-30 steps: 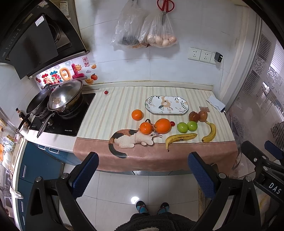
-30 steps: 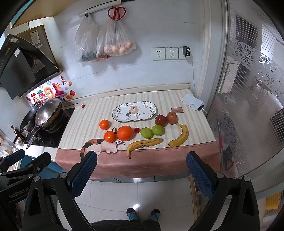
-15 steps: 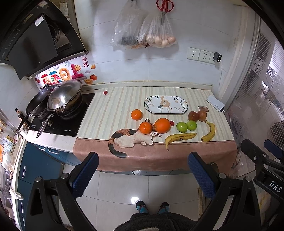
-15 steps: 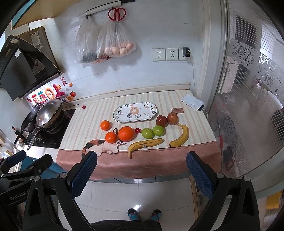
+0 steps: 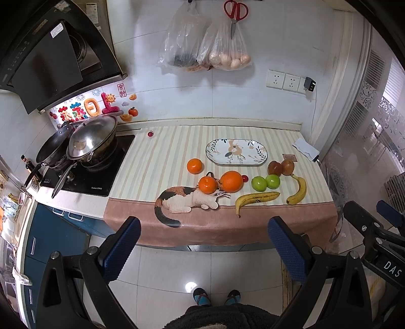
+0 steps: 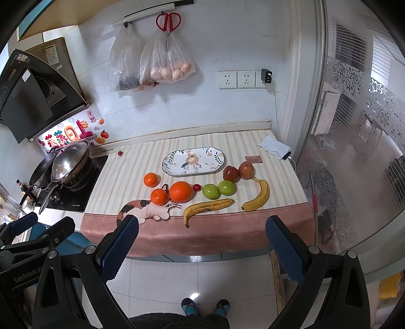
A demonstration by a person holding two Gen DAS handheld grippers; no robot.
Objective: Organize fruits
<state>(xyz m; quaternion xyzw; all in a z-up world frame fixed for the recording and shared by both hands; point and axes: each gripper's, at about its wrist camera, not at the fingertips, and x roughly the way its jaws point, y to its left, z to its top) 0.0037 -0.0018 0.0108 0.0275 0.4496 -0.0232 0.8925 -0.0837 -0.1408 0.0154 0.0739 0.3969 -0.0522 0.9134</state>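
Orange fruit (image 5: 207, 185) partly hides cat print (image 5: 186, 201).

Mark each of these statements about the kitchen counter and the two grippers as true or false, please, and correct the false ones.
1. The oval plate has no fruit on it. True.
2. Three bananas lie on the cloth. False: there are two, one banana near the front edge and another banana to its right.
3. The two green apples sit side by side, touching. True.
4. The left gripper holds an orange. False: its jaws are open and empty, away from the counter.
5. The right gripper is open and holds nothing. True.
6. The scissors lie on the counter. False: they hang on the wall above the bags.
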